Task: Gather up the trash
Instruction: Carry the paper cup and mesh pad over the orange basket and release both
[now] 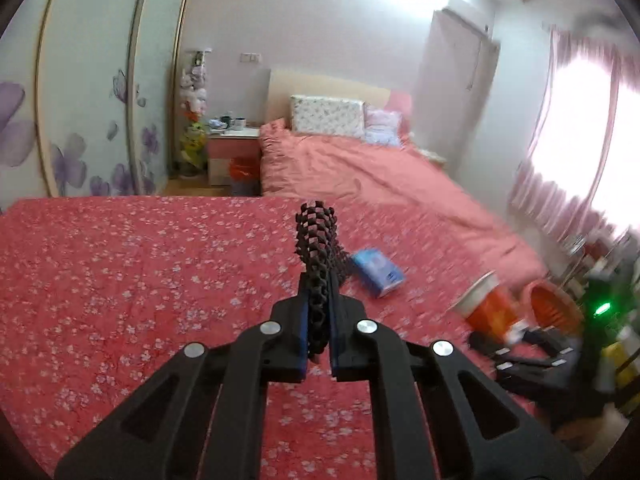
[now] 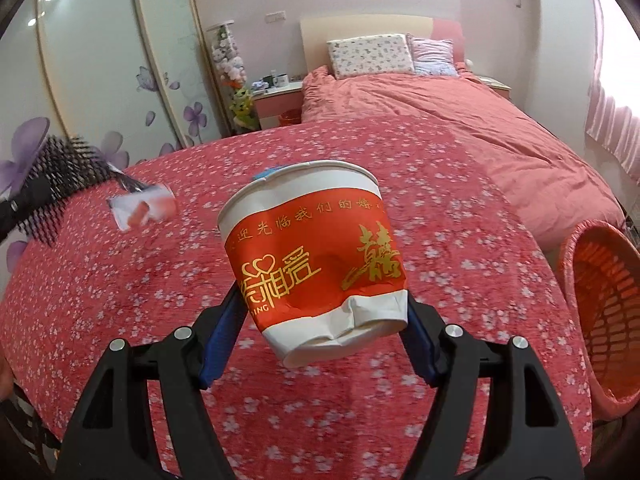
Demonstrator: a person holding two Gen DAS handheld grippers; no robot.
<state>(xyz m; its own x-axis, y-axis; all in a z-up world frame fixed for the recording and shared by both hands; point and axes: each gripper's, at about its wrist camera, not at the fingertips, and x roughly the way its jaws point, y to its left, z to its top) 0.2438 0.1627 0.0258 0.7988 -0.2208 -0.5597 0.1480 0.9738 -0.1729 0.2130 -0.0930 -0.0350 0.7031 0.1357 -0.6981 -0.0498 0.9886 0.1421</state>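
My left gripper [image 1: 320, 280] is shut on a black bristly hairbrush [image 1: 316, 236], which sticks out forward above the red floral tablecloth [image 1: 120, 280]. In the right wrist view the same hairbrush [image 2: 60, 184] shows at the left edge. My right gripper [image 2: 324, 296] is shut on a red and white paper cup [image 2: 316, 256] with gold lettering and a crumpled base, held tilted above the cloth. The cup [image 1: 488, 308] also shows blurred in the left wrist view. A blue packet [image 1: 378, 272] lies on the cloth. A white and red wrapper [image 2: 142, 206] shows blurred by the brush tip.
An orange woven basket [image 2: 600, 320] stands beyond the table's right edge. Past the table are a bed with a pink cover [image 2: 460, 112], a nightstand [image 2: 276, 104] and wardrobe doors with purple flowers [image 2: 100, 80]. Pink curtains [image 1: 560, 168] hang at the right.
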